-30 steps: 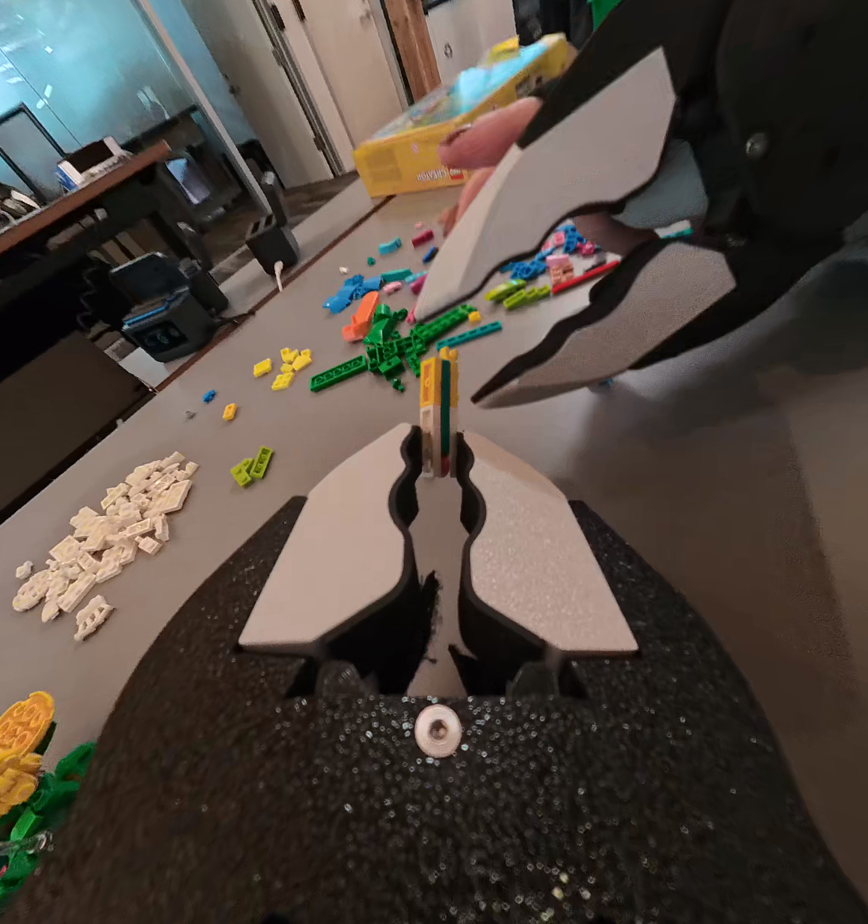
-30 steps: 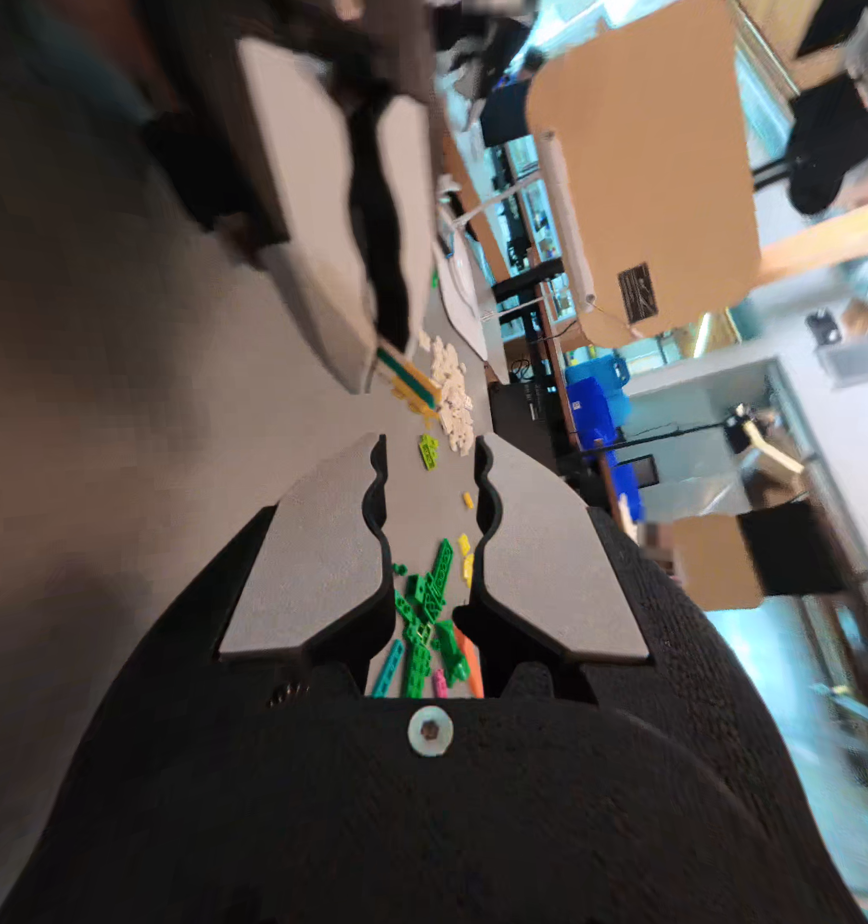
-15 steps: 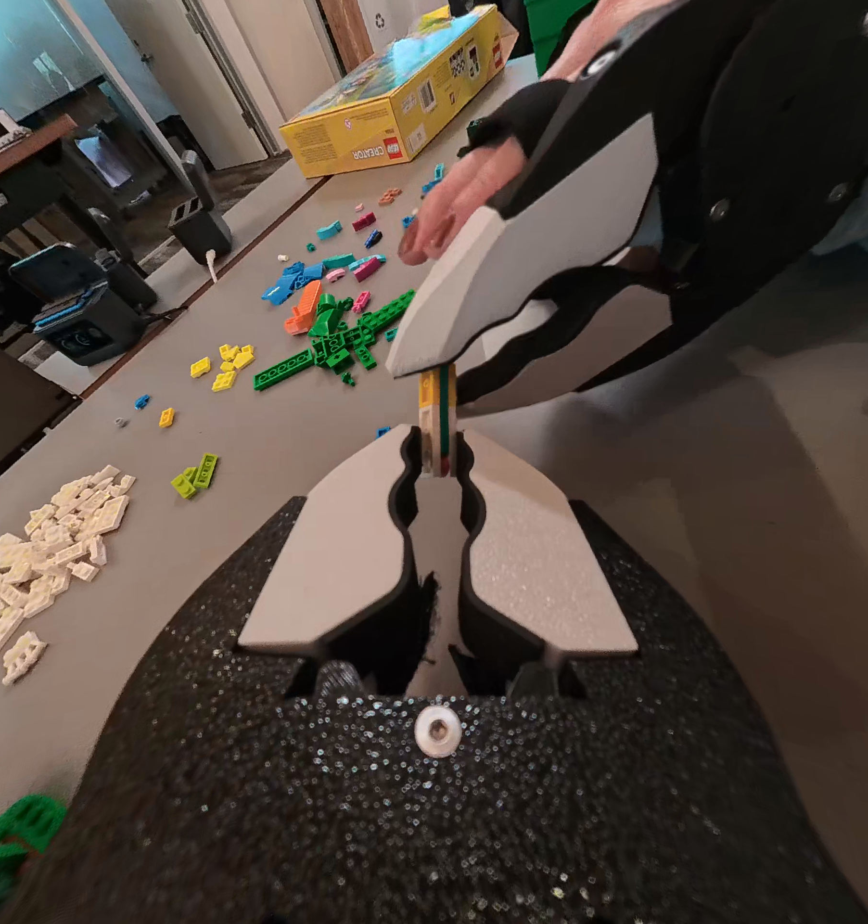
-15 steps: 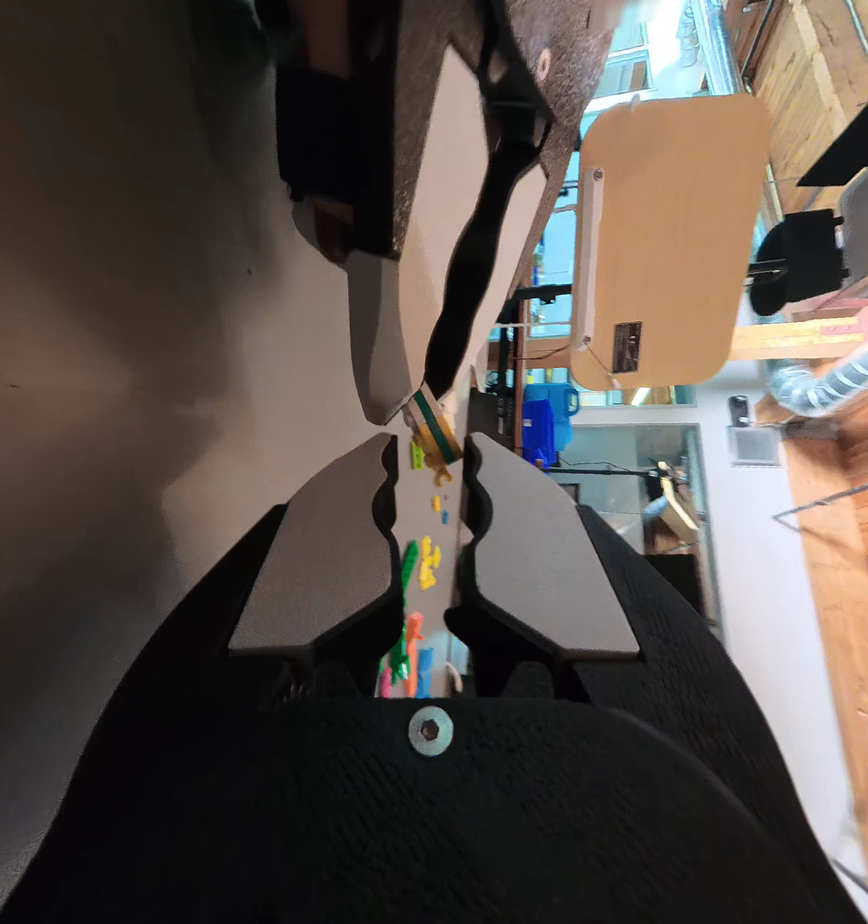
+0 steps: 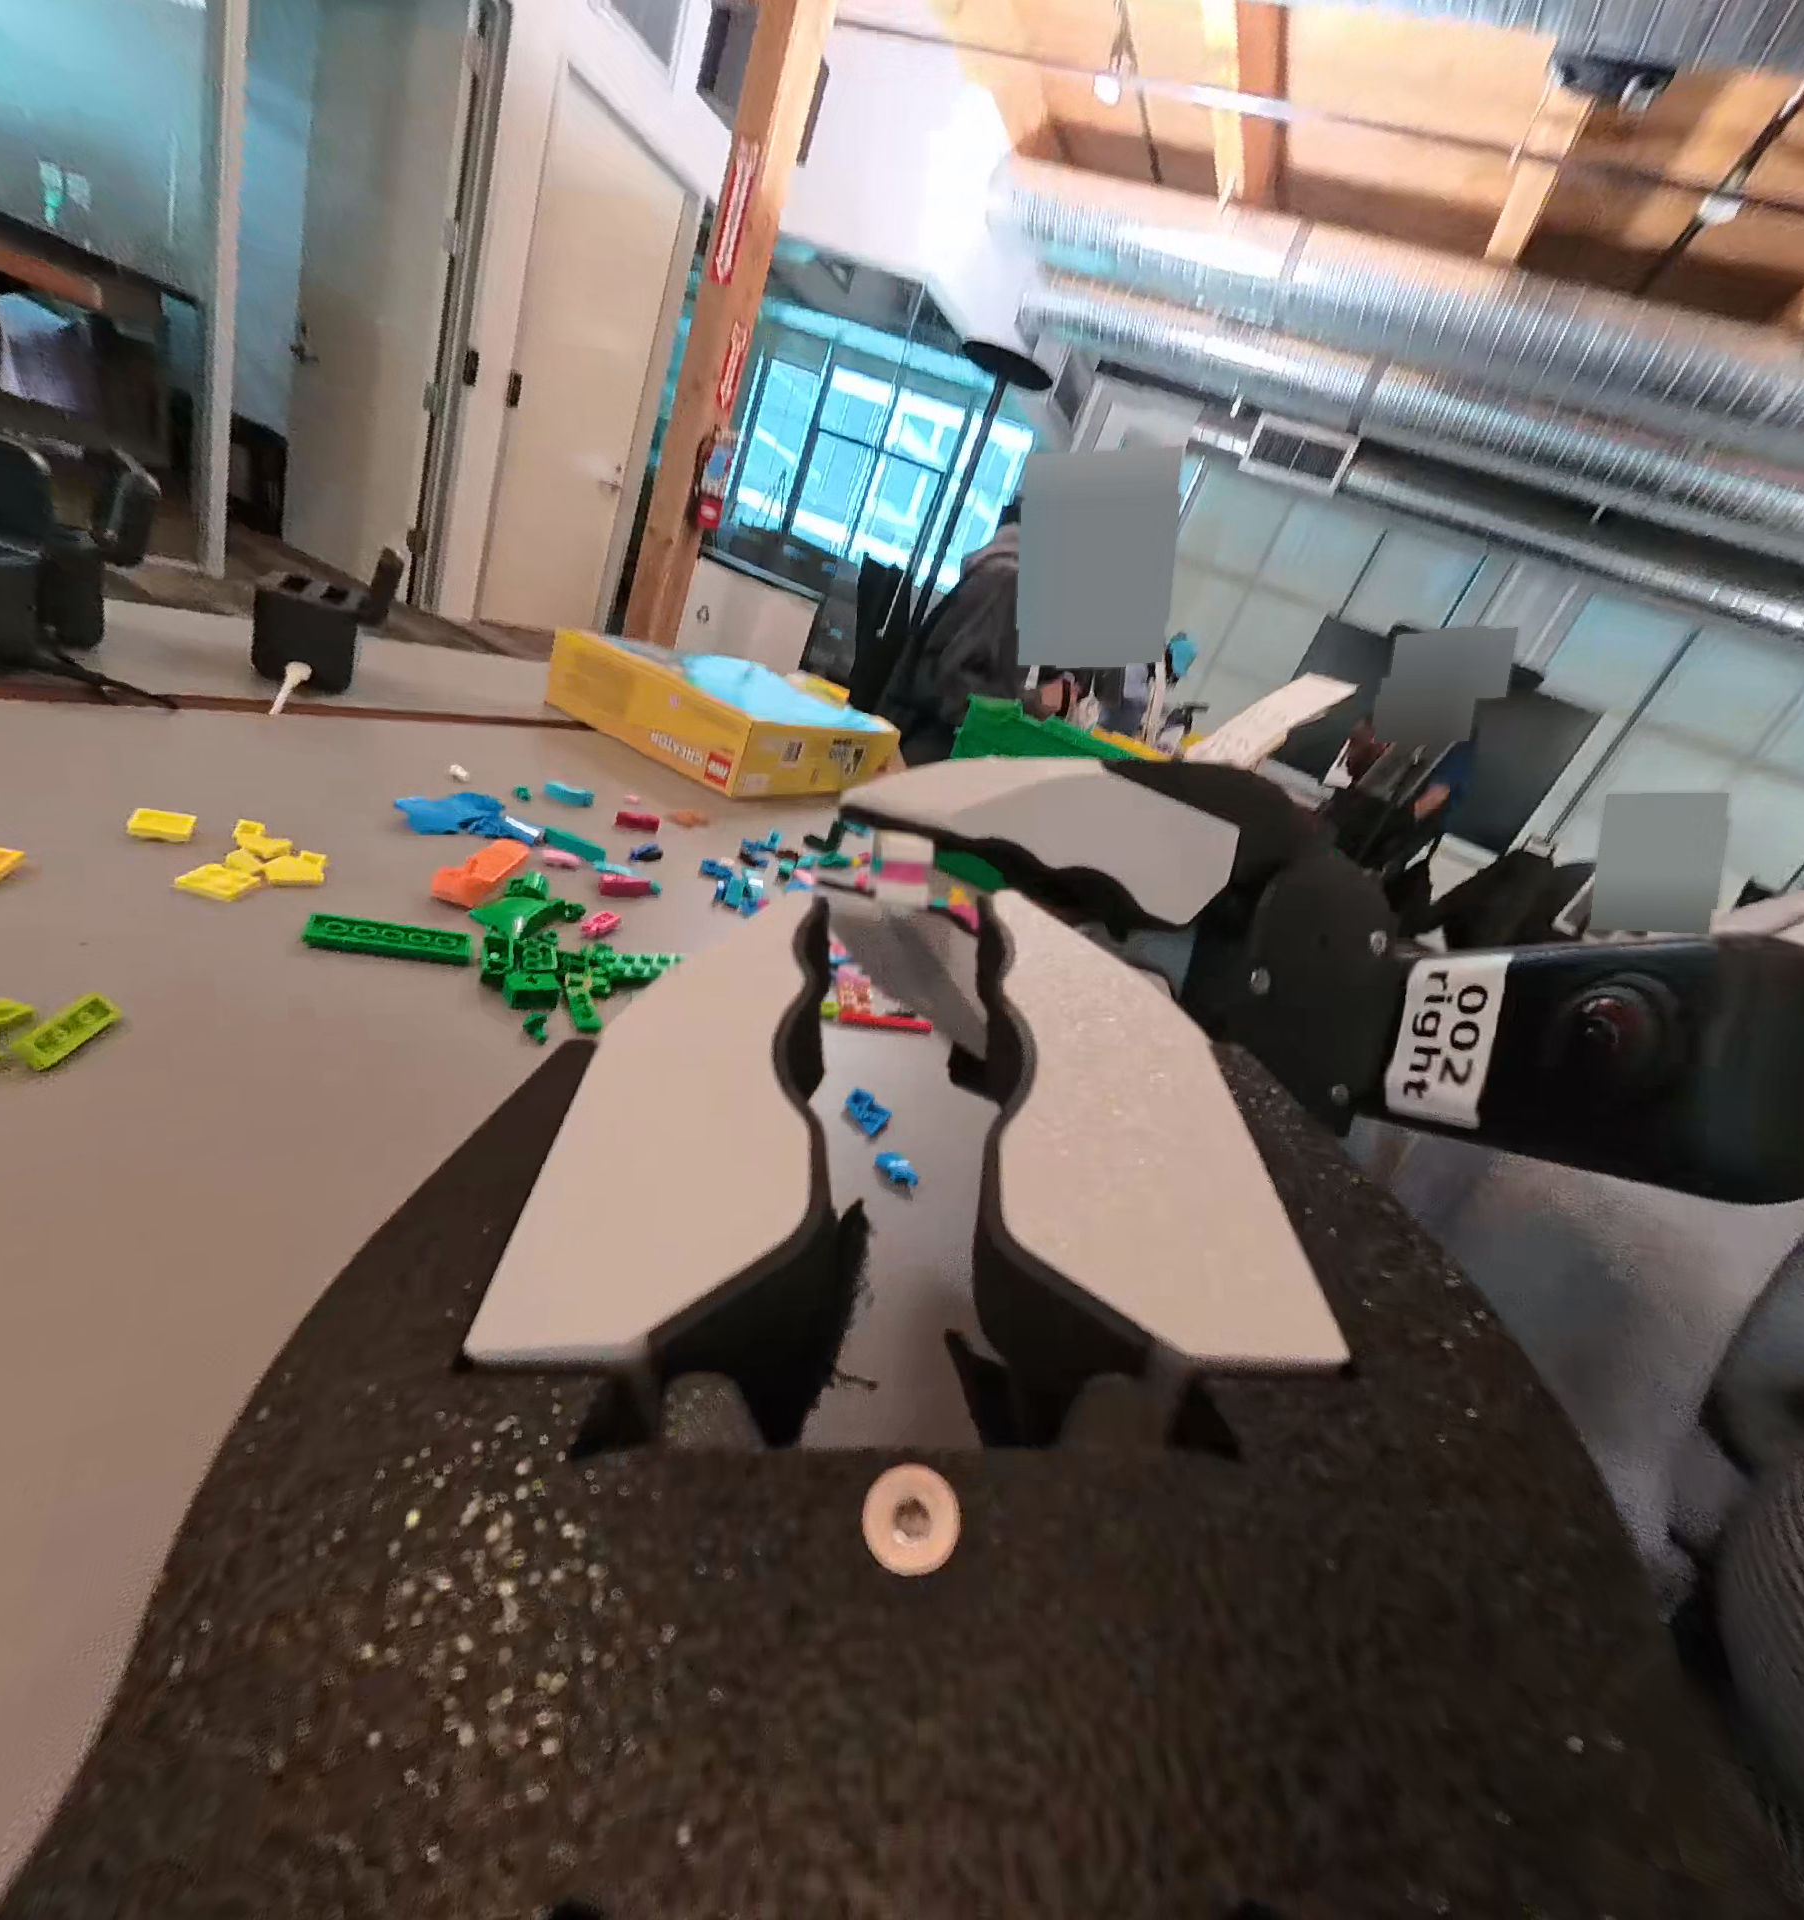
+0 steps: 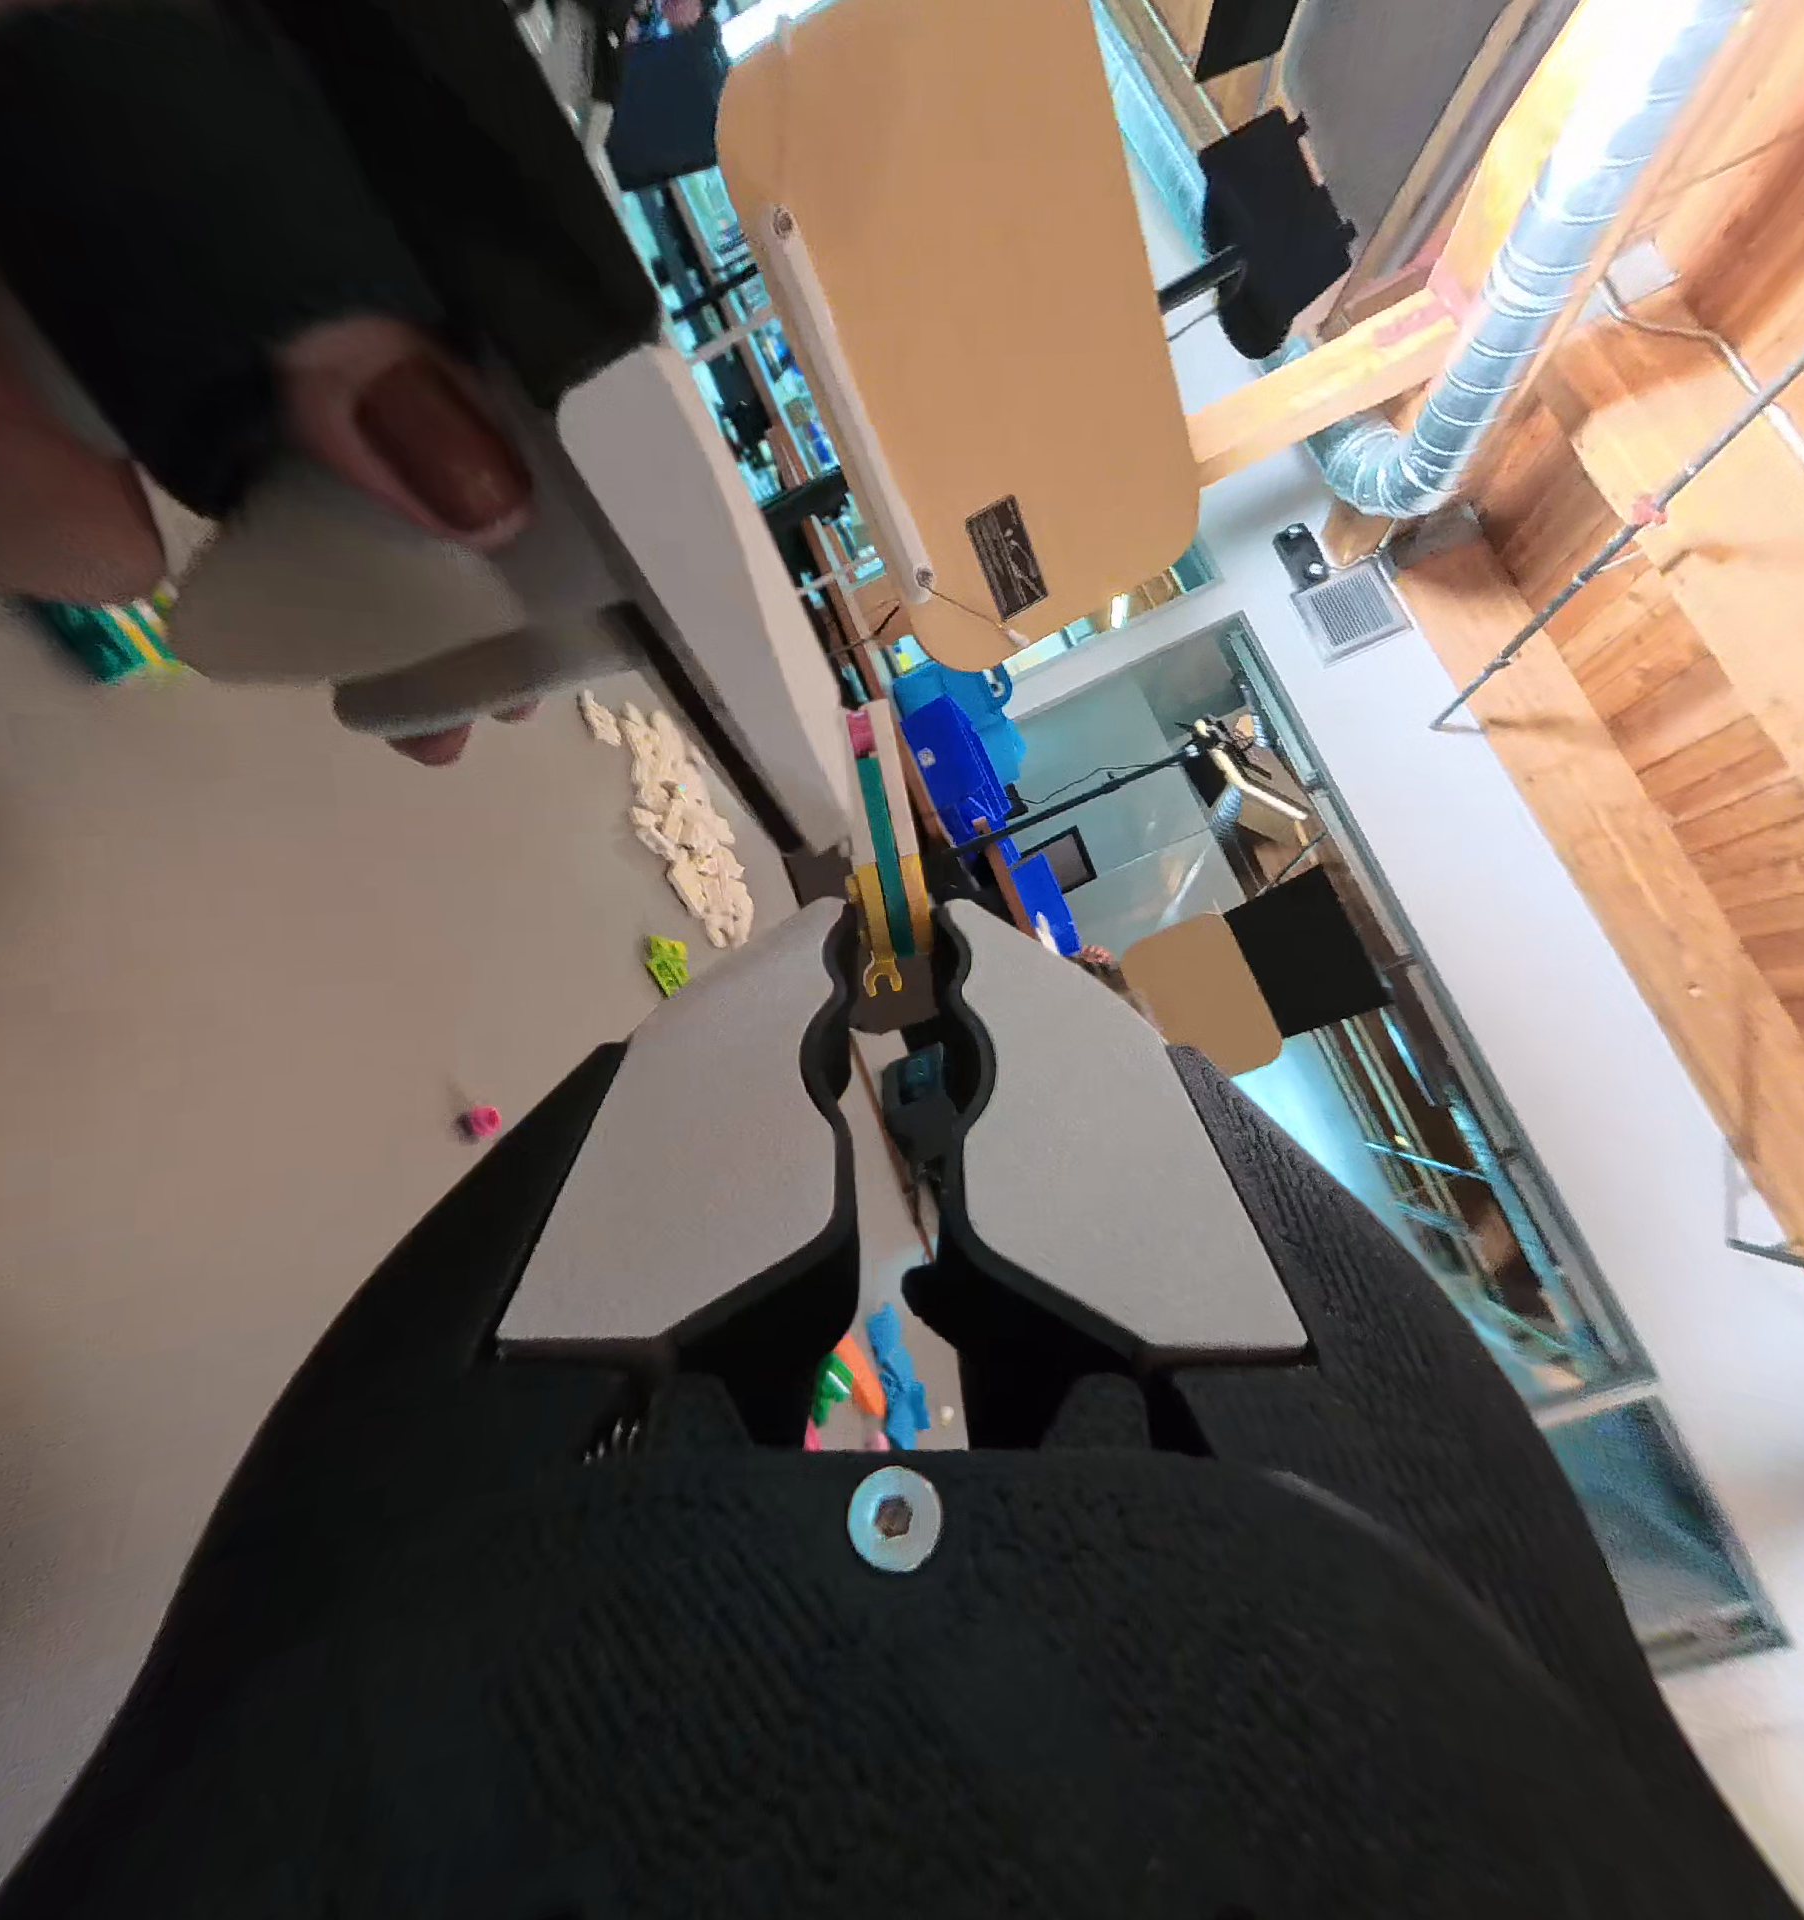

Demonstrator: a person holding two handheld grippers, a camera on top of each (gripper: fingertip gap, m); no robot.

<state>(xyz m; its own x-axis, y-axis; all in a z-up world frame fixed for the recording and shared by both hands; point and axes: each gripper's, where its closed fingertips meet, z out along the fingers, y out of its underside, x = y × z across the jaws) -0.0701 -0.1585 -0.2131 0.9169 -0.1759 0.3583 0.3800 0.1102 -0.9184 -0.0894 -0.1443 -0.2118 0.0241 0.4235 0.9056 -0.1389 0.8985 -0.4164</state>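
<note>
A small stack of thin toy plates, yellow, green, white and pink (image 6: 885,831), is clamped at its yellow end between my right gripper's (image 6: 887,920) pads. In the left wrist view the right gripper (image 5: 867,868) reaches in from the right with the stack (image 5: 903,873) in its tips. My left gripper (image 5: 903,925) is open just below the stack, and its pads do not press on it. One of its fingers (image 6: 711,582) shows beside the stack's far end in the right wrist view, with a person's hand behind it. Both grippers are above the grey table (image 5: 202,1143).
Loose toy pieces lie on the table: green ones (image 5: 534,956), yellow plates (image 5: 243,862), lime pieces (image 5: 25,1029), an orange piece (image 5: 477,868), blue and pink bits, and a white pile (image 6: 680,821). A yellow box (image 5: 711,727) lies at the back. People sit beyond the table. The tips of both grippers are at nearly the same place.
The right gripper closed on the stack's free end. The left gripper, which held the stack, opened and let it go. Both views have tilted up towards the room.
</note>
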